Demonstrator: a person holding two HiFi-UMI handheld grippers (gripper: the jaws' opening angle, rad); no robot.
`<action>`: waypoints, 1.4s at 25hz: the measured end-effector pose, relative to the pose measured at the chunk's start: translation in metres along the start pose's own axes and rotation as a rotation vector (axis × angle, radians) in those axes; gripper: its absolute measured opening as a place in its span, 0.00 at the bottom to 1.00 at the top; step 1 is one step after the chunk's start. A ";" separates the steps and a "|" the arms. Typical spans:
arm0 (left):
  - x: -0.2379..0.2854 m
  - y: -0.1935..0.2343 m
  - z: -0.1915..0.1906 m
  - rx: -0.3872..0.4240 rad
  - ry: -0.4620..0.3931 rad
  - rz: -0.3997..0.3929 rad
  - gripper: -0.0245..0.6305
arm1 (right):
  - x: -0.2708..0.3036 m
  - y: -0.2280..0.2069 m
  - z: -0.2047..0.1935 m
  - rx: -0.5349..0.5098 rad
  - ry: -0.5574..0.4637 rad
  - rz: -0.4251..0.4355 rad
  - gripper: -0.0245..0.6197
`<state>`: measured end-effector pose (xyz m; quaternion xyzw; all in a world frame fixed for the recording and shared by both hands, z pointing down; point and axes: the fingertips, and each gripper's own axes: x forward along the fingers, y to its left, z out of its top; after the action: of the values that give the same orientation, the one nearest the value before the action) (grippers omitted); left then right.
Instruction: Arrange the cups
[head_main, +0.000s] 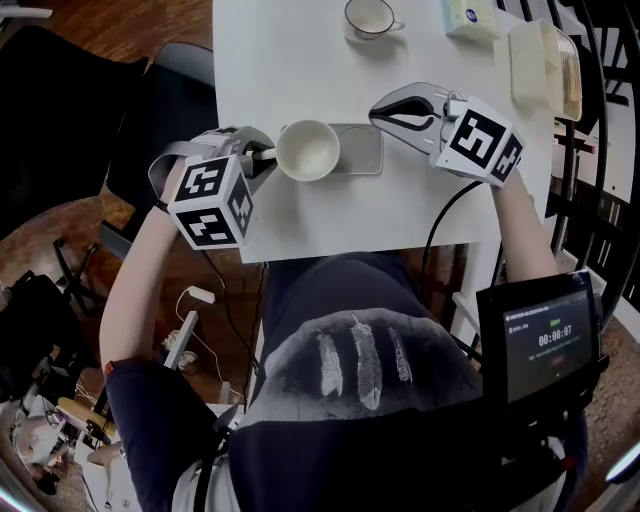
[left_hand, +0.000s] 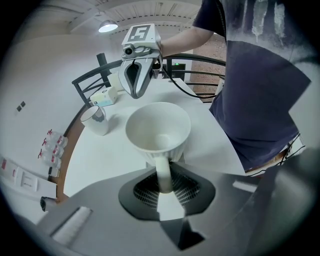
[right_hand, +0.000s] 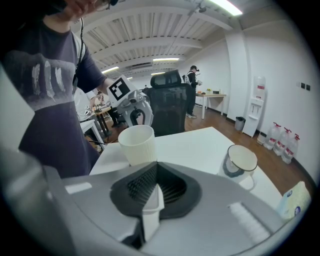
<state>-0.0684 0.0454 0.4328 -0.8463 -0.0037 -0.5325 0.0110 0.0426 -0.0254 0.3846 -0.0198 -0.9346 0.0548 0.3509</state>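
A white ribbed cup (head_main: 308, 150) is at the near left of the white table (head_main: 300, 60), over the left edge of a grey square mat (head_main: 362, 150). My left gripper (head_main: 262, 155) is shut on the cup's handle; in the left gripper view the handle (left_hand: 163, 172) runs between the jaws and the cup (left_hand: 158, 129) stands upright. I cannot tell whether the cup rests on the mat. My right gripper (head_main: 383, 113) is shut and holds nothing, just right of the mat. A second mug (head_main: 370, 15) with a dark rim stands at the far side.
A tissue packet (head_main: 470, 18) and a pale box (head_main: 545, 65) lie at the table's far right. A dark chair (head_main: 150, 110) stands left of the table. The mug (right_hand: 240, 162) is right of the ribbed cup (right_hand: 137, 144) in the right gripper view.
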 end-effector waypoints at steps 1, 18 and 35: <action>0.002 0.000 0.000 0.000 0.001 -0.002 0.12 | 0.000 0.000 -0.001 0.001 0.001 0.001 0.05; 0.016 -0.004 -0.001 0.009 -0.017 0.000 0.14 | 0.001 0.002 -0.001 -0.002 0.009 0.011 0.05; -0.014 -0.013 -0.011 -0.264 -0.175 -0.097 0.44 | 0.003 0.002 -0.002 -0.001 0.019 0.006 0.05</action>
<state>-0.0845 0.0583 0.4251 -0.8823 0.0247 -0.4527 -0.1265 0.0420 -0.0233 0.3877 -0.0234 -0.9312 0.0551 0.3595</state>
